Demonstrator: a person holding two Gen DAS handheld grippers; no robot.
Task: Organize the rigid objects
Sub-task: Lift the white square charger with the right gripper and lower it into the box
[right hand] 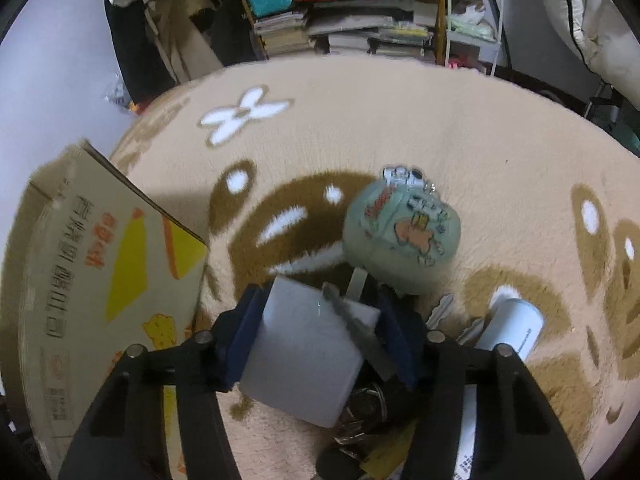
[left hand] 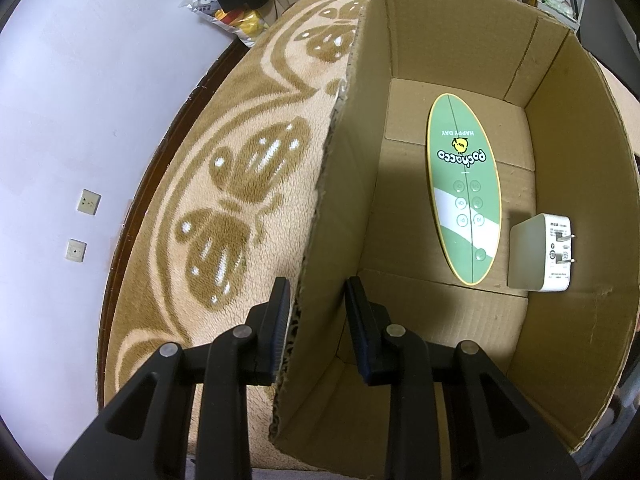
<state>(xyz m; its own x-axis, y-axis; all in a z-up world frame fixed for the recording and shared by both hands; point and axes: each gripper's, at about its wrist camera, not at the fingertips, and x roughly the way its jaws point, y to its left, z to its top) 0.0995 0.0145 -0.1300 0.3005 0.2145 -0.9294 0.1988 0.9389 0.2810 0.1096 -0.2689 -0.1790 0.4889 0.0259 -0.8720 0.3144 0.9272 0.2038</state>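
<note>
The right gripper (right hand: 316, 320) pinches a grey plug adapter (right hand: 308, 356) at lower centre; the left gripper (left hand: 318, 312), fingers spread, straddles the cardboard box (left hand: 340, 184) wall. Carry it level, clearing that rim first.

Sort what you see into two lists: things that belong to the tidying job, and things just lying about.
Job:
cardboard box
green oval remote
white charger in the box
white block in the right tool
left tool at the box wall
keys

Lying about:
patterned blanket
bookshelf
wall sockets
</note>
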